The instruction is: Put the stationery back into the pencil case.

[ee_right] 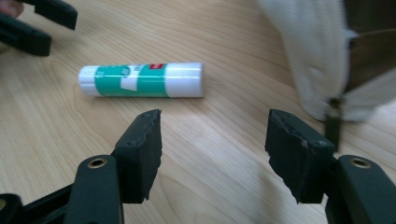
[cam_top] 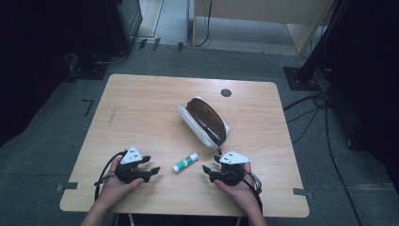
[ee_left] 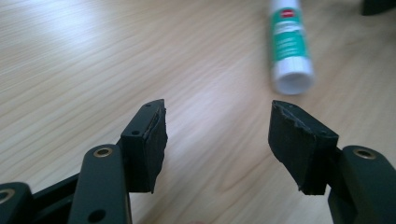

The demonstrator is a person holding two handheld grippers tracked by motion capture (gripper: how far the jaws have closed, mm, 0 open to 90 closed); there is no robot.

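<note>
A white and green glue stick (cam_top: 185, 162) lies flat on the wooden table (cam_top: 141, 108), between my two grippers. My left gripper (cam_top: 153, 165) rests on the table to the stick's left, open and empty. In the left gripper view (ee_left: 217, 140) the glue stick (ee_left: 289, 44) lies ahead to the right. My right gripper (cam_top: 209, 165) rests to the stick's right, open and empty. In the right gripper view (ee_right: 212, 149) the glue stick (ee_right: 142, 80) lies ahead to the left. A white pencil case (cam_top: 203, 121) with a brown inside lies unzipped behind it; its end and zip pull (ee_right: 332, 122) are close to my right jaw.
A dark round grommet (cam_top: 226, 92) sits near the table's far edge. Black stands and cables (cam_top: 310, 113) cover the floor right of the table. The left gripper's jaws (ee_right: 35, 23) appear at the top left of the right gripper view.
</note>
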